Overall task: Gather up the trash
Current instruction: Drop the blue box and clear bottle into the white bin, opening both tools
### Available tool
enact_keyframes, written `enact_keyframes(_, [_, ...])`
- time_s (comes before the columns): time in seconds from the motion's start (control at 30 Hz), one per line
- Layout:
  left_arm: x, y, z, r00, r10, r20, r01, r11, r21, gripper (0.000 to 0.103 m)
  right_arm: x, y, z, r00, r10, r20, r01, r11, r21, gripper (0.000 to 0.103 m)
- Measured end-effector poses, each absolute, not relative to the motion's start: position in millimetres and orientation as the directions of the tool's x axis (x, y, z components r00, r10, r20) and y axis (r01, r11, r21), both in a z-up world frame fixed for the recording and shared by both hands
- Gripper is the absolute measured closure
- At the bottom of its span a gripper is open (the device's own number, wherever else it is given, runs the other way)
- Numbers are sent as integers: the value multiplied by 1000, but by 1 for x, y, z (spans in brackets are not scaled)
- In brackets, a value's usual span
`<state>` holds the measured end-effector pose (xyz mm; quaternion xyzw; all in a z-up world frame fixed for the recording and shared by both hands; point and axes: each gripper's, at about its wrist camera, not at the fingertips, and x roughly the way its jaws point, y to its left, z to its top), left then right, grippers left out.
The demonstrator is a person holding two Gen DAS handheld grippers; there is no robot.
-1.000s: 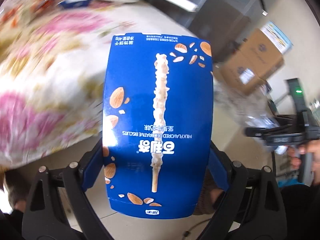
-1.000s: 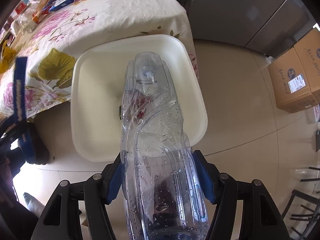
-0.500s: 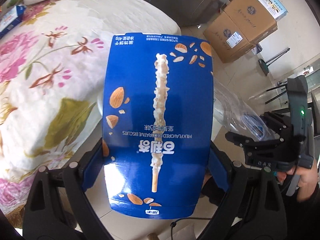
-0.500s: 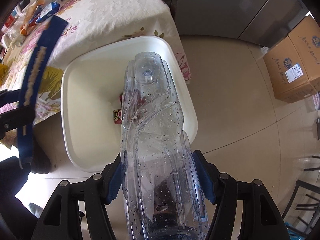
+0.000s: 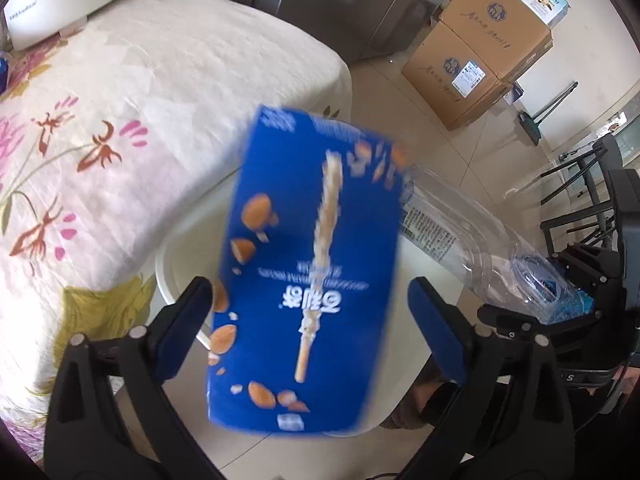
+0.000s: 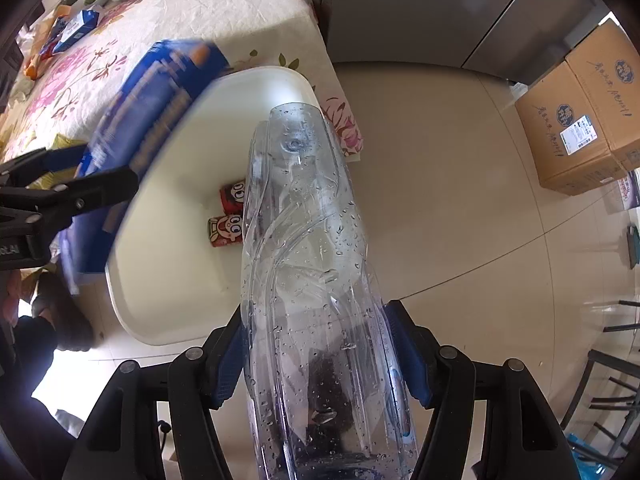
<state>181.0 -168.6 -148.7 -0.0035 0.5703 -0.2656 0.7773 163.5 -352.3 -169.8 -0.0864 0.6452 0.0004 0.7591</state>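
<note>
The blue biscuit box is loose in the air, blurred and tilted, right over the near edge of the white bin that stands on the floor against the corner of the table. The left gripper has let it go: its jaws are opening, the blue pads stand clear on either side of the box and press on nothing. In the right wrist view the box hangs slanted across the bin's left rim, with the left gripper's black arm just beside it.

Down in the bin lie two small red packs with cartoon faces, close together on the bottom.

Over the bin's right side the right gripper is clenched on a clear plastic bottle, pads tight against both of its sides, the bottle pointing bottom-first toward the bin and speckled inside with droplets. From the left wrist view the same bottle reaches in over the bin from the right, label showing.

The table wears a cream cloth with pink flowers; a white appliance sits at its far end, well away from the bin. Beyond the bin, across the tiled floor, two cardboard cartons are stacked by grey cabinet doors.
</note>
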Motion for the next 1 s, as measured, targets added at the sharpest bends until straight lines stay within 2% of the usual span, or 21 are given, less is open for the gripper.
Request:
enact_keyframes(0.53, [169, -111, -125, 312, -310, -898, 337, 920, -200, 1, 180, -319, -174, 159, -127, -979, -152, 977, -152, 35])
enact_keyframes(0.57, [169, -110, -124, 316, -305, -898, 327, 924, -198, 1, 181, -317, -173, 164, -130, -978, -155, 976, -155, 34])
enact_keyframes(0.67, [168, -95, -119, 332, -297, -895, 294, 934, -201, 1, 184, -305, -164, 215, -137, -967, -169, 970, -175, 18])
enact_keyframes(1.0, [163, -43, -103, 399, -270, -876, 207, 958, -200, 1, 187, -275, -138, 290, -77, -954, -169, 977, -130, 17])
